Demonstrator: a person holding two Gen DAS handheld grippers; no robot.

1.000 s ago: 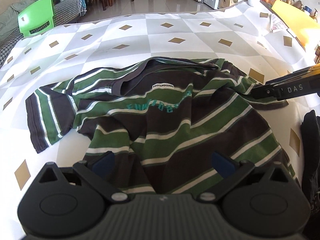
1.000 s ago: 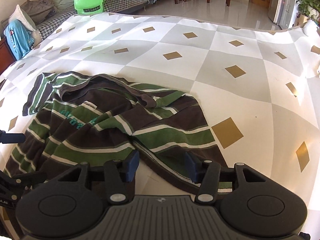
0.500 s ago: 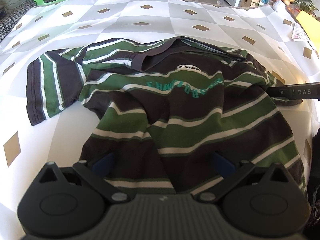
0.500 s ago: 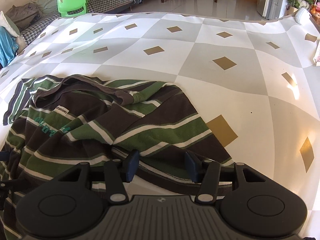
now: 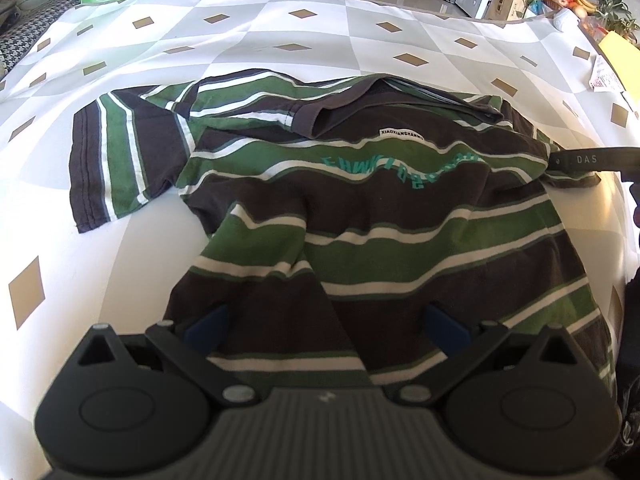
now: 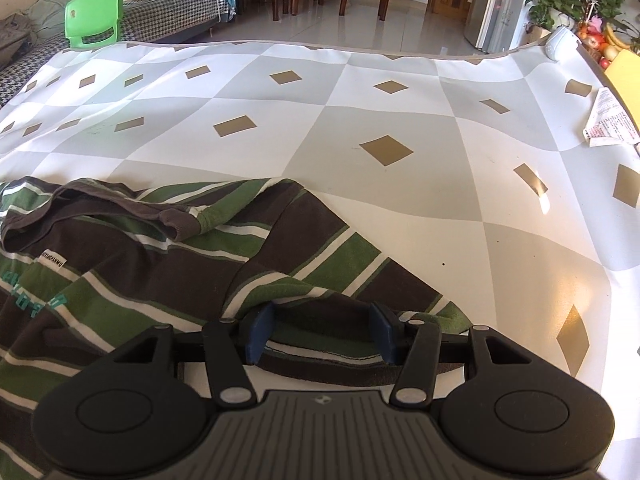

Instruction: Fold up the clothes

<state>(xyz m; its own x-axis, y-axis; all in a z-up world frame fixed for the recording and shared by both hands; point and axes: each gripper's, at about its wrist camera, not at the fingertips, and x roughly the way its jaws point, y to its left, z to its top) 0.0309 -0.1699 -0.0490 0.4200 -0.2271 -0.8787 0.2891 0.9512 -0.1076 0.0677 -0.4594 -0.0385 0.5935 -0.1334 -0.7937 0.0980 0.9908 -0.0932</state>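
A T-shirt (image 5: 400, 216) striped green, brown and white lies rumpled on the diamond-patterned tablecloth (image 5: 280, 24), collar away from me and one sleeve (image 5: 116, 160) spread to the left. My left gripper (image 5: 326, 326) hangs open and wide over the shirt's lower body, a ridge of cloth running between its blue pads (image 5: 206, 328). My right gripper (image 6: 322, 334) stands open at the other sleeve (image 6: 320, 264), whose edge lies between its pads and bunches over their tips. In the left wrist view one right finger (image 5: 592, 159) lies against that sleeve.
A printed paper slip (image 6: 608, 120) and a yellow folder (image 6: 624, 76) lie at the table's far right. A dark garment (image 5: 632, 360) sits at the right edge. Beyond the table stand a green chair (image 6: 94, 14), a sofa and plants.
Both grippers have come down and forward onto the shirt. The sleeve edge, earlier just ahead of the right pads, now lies between them. The jaws have kept their width.
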